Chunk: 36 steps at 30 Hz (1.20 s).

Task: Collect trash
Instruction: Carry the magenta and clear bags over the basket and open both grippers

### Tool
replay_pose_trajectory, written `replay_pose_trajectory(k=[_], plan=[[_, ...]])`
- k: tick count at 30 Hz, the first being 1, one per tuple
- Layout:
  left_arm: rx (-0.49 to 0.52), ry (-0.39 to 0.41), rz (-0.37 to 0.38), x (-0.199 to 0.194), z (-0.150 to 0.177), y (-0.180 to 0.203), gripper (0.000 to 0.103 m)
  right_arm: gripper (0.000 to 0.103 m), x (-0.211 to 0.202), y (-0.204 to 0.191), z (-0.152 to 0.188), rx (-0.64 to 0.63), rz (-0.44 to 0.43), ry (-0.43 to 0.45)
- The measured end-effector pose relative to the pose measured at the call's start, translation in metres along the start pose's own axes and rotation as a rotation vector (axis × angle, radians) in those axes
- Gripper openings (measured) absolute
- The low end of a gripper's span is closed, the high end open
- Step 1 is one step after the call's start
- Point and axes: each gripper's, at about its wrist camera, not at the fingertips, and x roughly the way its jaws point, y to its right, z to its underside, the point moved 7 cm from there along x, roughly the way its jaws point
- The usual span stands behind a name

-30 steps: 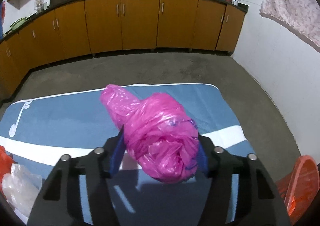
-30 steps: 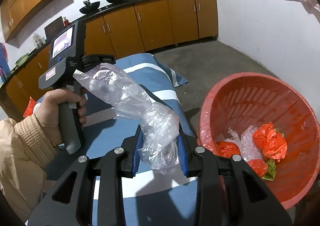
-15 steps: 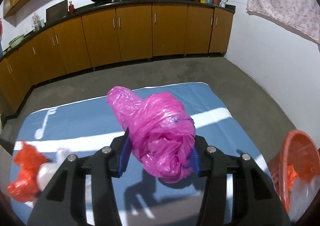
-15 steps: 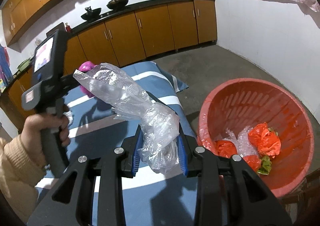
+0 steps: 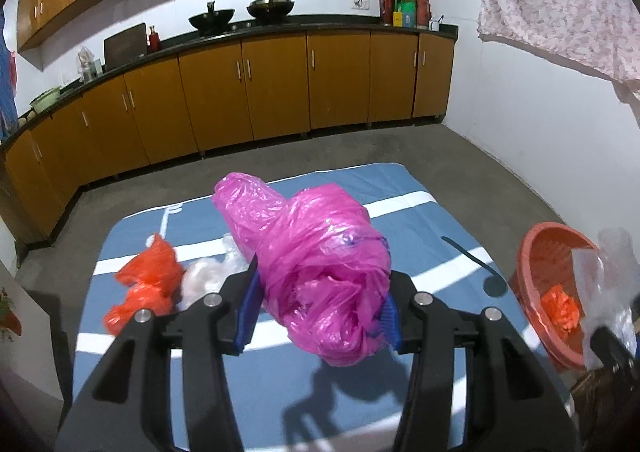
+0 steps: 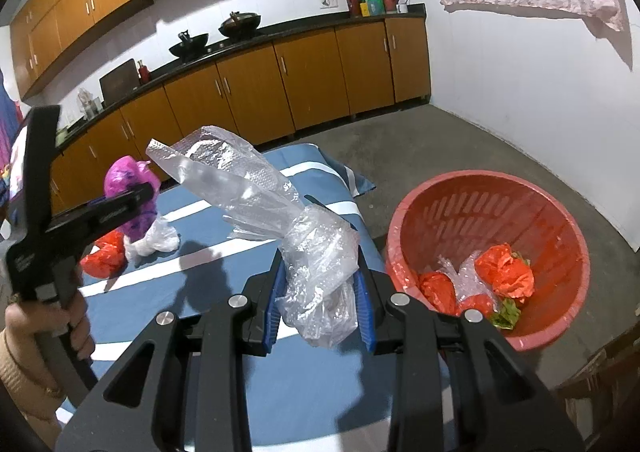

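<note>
Right wrist view, nearest first: the right gripper [image 6: 322, 302] has its blue pads pinched on a clear plastic bag [image 6: 280, 219], whose loose top flares up toward eleven o'clock. Just past it at two o'clock sits the red basket [image 6: 560, 211], off the edge of the blue striped cloth [image 6: 320, 392], already holding orange and clear scraps. Out at nine o'clock the left hand [image 6: 76, 328] grips its tool.

From the left wrist view, the left gripper [image 5: 320, 306] is clamped around a crumpled pink bag [image 5: 320, 264], held above the cloth. Beyond it, at ten o'clock, an orange bag [image 5: 144, 284] and a pale clear wad [image 5: 208, 276] lie touching each other on the cloth, not yet collected. The basket shows at three o'clock, and the kitchen cabinets [image 5: 280, 91] run along the far wall at twelve.

Both loads look light and springy, so I reckon the risk lies at the drop. Released short of the rim, the clear bag could drift or catch on the edge and slide to the floor. The film might also cling to a pad after the jaws part.
</note>
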Motion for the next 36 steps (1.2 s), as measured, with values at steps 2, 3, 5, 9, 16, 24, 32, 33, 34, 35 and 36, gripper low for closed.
replay_pose_trajectory(k=[2, 3, 5, 9, 16, 24, 32, 33, 34, 35, 36], plan=[[0.001, 0.009, 0.005, -0.014, 0.003, 0.000, 0.049, 0.032, -0.007, 0.000, 0.001, 0.001, -0.001, 0.003], [0.002, 0.011, 0.010, -0.021, 0.005, 0.000, 0.049, 0.032, -0.010, 0.000, 0.001, 0.000, 0.001, 0.005], [0.002, 0.017, 0.018, -0.033, 0.010, 0.002, 0.049, 0.032, -0.016, 0.002, 0.001, 0.000, 0.003, 0.008], [0.006, 0.022, 0.036, -0.051, 0.017, 0.008, 0.049, 0.032, -0.027, 0.008, 0.000, 0.001, 0.012, 0.020], [0.024, 0.022, 0.072, -0.069, 0.027, 0.027, 0.049, 0.032, -0.042, 0.022, -0.002, 0.011, 0.040, 0.037], [0.070, 0.027, 0.124, -0.079, 0.036, 0.062, 0.050, 0.032, -0.051, 0.051, -0.004, 0.040, 0.088, 0.054], [0.125, 0.021, 0.188, -0.079, 0.043, 0.105, 0.050, 0.032, -0.056, 0.088, -0.006, 0.078, 0.154, 0.065], [0.133, 0.020, 0.196, -0.079, 0.043, 0.112, 0.050, 0.032, -0.057, 0.093, -0.006, 0.083, 0.164, 0.065], [0.139, 0.021, 0.201, -0.079, 0.044, 0.117, 0.050, 0.032, -0.057, 0.098, -0.005, 0.086, 0.170, 0.065], [0.147, 0.021, 0.209, -0.079, 0.045, 0.123, 0.050, 0.032, -0.057, 0.103, -0.005, 0.091, 0.181, 0.065], [0.156, 0.021, 0.215, -0.079, 0.046, 0.130, 0.051, 0.032, -0.058, 0.108, -0.005, 0.096, 0.190, 0.065]])
